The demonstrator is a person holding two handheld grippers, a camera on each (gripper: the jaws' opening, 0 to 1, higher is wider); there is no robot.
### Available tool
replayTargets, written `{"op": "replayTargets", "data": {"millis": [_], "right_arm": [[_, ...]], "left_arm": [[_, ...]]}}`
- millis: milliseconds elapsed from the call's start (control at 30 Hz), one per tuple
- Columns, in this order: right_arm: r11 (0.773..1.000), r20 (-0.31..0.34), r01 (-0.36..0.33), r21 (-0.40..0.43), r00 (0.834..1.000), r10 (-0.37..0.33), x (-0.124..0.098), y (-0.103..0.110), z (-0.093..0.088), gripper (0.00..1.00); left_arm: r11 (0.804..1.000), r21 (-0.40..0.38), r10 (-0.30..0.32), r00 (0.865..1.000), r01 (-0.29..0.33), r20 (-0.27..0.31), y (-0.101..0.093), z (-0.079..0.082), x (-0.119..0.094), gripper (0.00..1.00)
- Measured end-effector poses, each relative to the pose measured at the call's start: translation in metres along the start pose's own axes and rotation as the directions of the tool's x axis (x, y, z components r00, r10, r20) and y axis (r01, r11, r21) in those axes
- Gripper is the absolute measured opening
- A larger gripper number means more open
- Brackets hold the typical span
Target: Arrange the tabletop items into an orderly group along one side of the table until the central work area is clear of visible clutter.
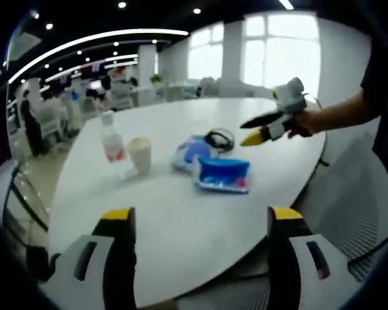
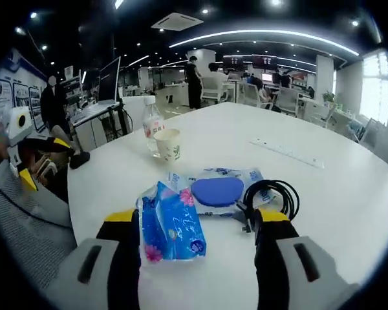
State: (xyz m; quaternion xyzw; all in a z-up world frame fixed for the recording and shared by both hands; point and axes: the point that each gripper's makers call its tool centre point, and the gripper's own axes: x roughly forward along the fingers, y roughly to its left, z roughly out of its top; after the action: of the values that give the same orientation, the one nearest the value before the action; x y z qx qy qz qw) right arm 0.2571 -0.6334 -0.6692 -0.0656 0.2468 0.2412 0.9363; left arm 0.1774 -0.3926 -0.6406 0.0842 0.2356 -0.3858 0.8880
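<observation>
Right tongs (image 2: 197, 242): spread wide, hovering over tissue pack (image 2: 171, 227), lined up for a grab, not closed on it.
Wipes pack (image 2: 216, 187): touching tissue pack, far side.
Cable coil (image 2: 271, 197): just beside wipes.
Paper cup (image 2: 167, 143), bottle (image 2: 153, 123): beyond, near bench (image 2: 323, 213) edge; likely gathering side.
Left tongs (image 1: 200, 223): open, empty, held back at near edge of bench.

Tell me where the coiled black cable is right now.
In the right gripper view, the coiled black cable lies on the white round table, just right of the blue-lidded wet-wipes pack, above the right gripper's right jaw.
</observation>
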Motion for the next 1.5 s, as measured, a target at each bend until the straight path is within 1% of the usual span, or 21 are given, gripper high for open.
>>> {"op": "replayTargets", "data": {"millis": [167,367,433,567,667,733,833,933,967,1033,1167,1200,1300,1433,1500], "right_arm": [[0.999,-0.007,0.030,0.014,1.000,-0.030,-0.024,0.001,-0.016,0.77],[0.998,-0.019,0.062,0.008,0.998,-0.062,-0.053,0.004,-0.033,0.83],[0.997,-0.020,0.071,0.040,0.997,-0.070,-0.065,0.004,-0.038,0.86],[0.995,-0.022,0.092,0.047,0.996,-0.091,-0.083,0.004,-0.045,0.90],[0.988,-0.018,0.112,0.108,0.994,-0.111,-0.099,0.003,-0.049,0.93],[0.985,-0.013,0.126,0.115,0.992,-0.126,-0.107,0.003,-0.050,0.95],[0.984,-0.008,0.139,0.115,0.990,-0.139,-0.115,0.005,-0.052,0.98],[0.982,-0.007,0.150,0.115,0.989,-0.151,-0.122,0.008,-0.050,1.00],[0.979,0.018,0.152,0.135,0.988,-0.156,-0.125,0.009,-0.045,1.00],[0.977,0.038,0.152,0.149,0.986,-0.159,-0.130,0.010,-0.039,1.00],[0.978,0.052,0.165,0.125,0.984,-0.173,-0.138,0.017,-0.033,1.00],[0.978,0.057,0.165,0.125,0.983,-0.173,-0.139,0.018,-0.032,1.00],[0.973,0.072,0.152,0.171,0.983,-0.167,-0.143,0.024,-0.028,1.00],[0.976,0.084,0.159,0.149,0.981,-0.173,-0.147,0.032,-0.021,1.00],[0.975,0.084,0.163,0.151,0.981,-0.177,-0.148,0.036,-0.021,1.00]], "left_arm": [[1.000,0.010,-0.015,1.000,0.015,0.000,-0.003,0.000,0.001,0.82],[1.000,0.010,-0.024,1.000,0.024,0.011,-0.005,0.002,0.001,0.84],[1.000,0.011,-0.023,1.000,0.023,0.018,-0.005,0.003,0.001,0.85],[1.000,0.010,-0.024,1.000,0.024,0.020,-0.004,0.002,0.001,0.87],[0.999,0.011,-0.030,0.999,0.030,0.012,-0.004,0.000,0.001,0.88],[0.999,0.011,-0.032,0.999,0.032,0.010,-0.003,-0.001,0.001,0.88],[0.999,0.024,-0.034,0.999,0.035,-0.006,-0.003,-0.004,0.001,0.90],[0.999,0.041,-0.033,0.999,0.034,-0.010,-0.003,-0.004,0.001,0.92],[0.999,0.044,-0.030,1.000,0.031,-0.005,-0.003,-0.003,0.002,0.94],[0.999,0.039,-0.030,1.000,0.030,-0.004,-0.003,-0.003,0.002,0.95],[0.998,0.047,-0.029,1.000,0.029,-0.012,-0.003,-0.004,0.002,0.98],[0.998,0.048,-0.030,0.999,0.030,-0.013,-0.003,-0.004,0.002,0.98],[0.998,0.052,-0.034,0.999,0.035,-0.015,-0.005,-0.004,0.002,1.00],[0.997,0.064,-0.047,0.999,0.048,-0.028,-0.008,-0.005,0.003,1.00],[0.996,0.069,-0.052,0.998,0.054,-0.031,-0.008,-0.005,0.003,1.00]]}}
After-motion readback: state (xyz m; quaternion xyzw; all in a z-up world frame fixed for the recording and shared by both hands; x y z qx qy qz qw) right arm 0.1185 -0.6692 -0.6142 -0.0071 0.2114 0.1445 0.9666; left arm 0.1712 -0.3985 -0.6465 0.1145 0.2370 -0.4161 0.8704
